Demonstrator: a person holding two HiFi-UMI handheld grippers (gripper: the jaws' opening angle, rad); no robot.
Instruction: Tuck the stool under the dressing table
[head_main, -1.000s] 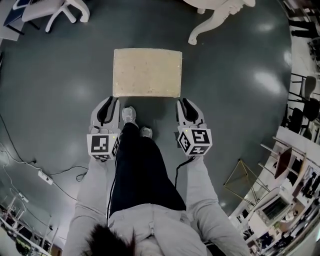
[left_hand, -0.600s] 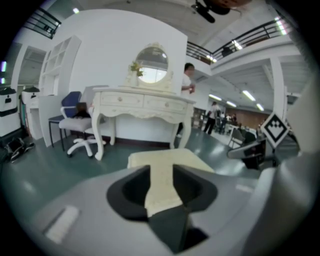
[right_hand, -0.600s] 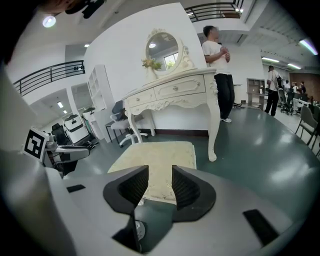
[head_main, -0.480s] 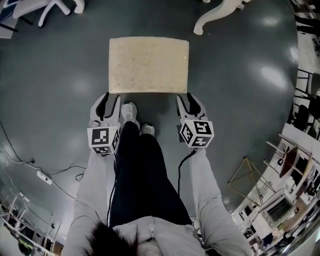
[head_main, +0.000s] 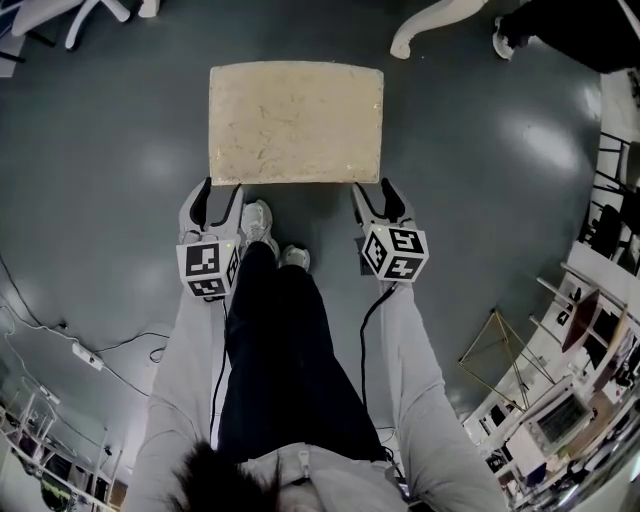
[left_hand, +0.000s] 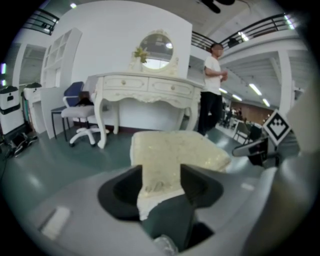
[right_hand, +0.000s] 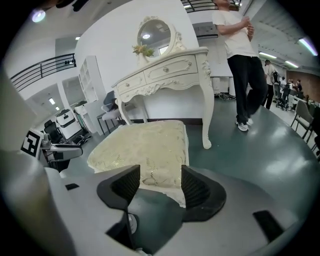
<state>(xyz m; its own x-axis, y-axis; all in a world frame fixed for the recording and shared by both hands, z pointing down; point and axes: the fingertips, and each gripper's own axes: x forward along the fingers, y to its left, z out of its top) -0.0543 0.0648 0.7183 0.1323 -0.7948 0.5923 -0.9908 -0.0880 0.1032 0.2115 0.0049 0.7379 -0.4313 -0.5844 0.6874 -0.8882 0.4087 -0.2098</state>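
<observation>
Dark floor (head_main: 110, 170): stool (head_main: 295, 120), dressing table (right_hand: 165, 70), office chair (left_hand: 80, 112).

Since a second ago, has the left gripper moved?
Yes: the left gripper has closed in on the near left corner of the stool. Its jaws have just been opening, and that corner sits between them, ungripped.

stool (head_main: 295, 120) flanks: open floor (head_main: 120, 150) | beyond: table leg (head_main: 403, 44), person (head_main: 570, 25)
</observation>
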